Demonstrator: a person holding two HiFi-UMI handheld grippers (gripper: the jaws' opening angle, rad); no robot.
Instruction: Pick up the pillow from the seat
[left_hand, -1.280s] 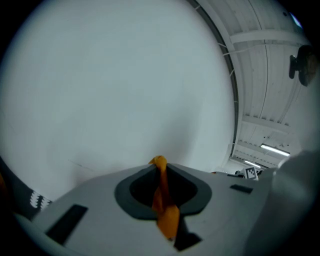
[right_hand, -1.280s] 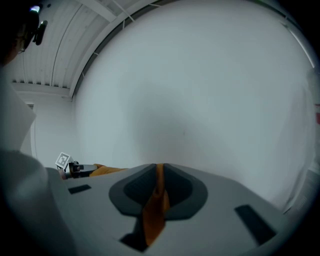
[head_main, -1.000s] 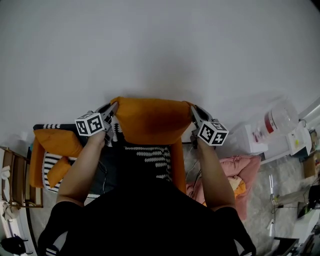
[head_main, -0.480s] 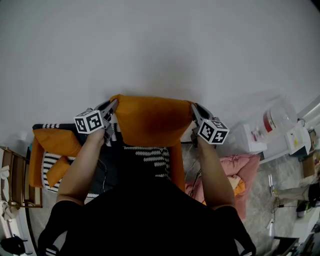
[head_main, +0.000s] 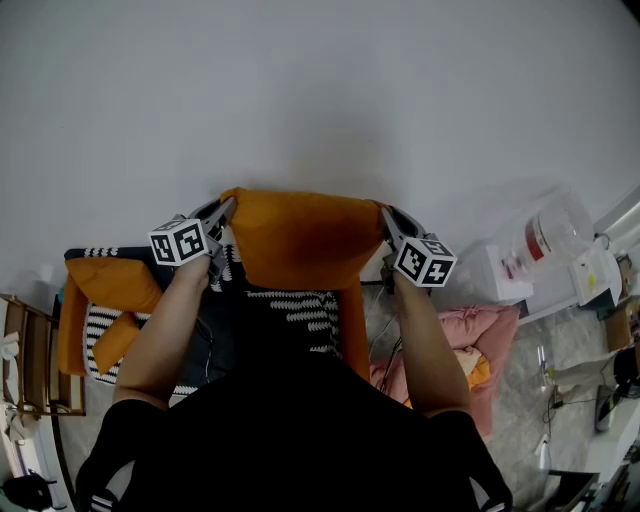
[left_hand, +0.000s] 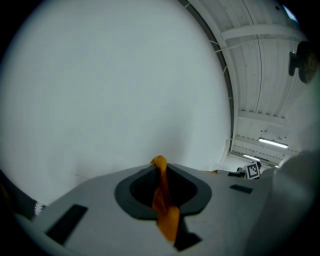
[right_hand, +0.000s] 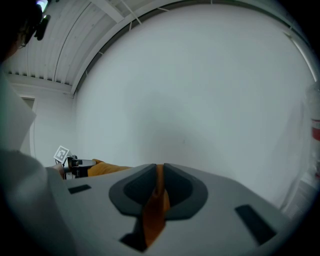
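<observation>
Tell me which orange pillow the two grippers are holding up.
The middle pillow, pinched by the left gripper and right gripper; the other pillow lies at left, untouched.

No readable text is showing anywhere right now: the left marker cube (head_main: 178, 243) and the right marker cube (head_main: 425, 262) are carrying only black-and-white square patterns, and the red label (head_main: 537, 244) on the clear jug (head_main: 560, 232) is coming through too small.

Head view steeply down, both gripper views level, close, facing white wall (left_hand: 110, 90), sharing orange pillow (head_main: 300, 240)
</observation>
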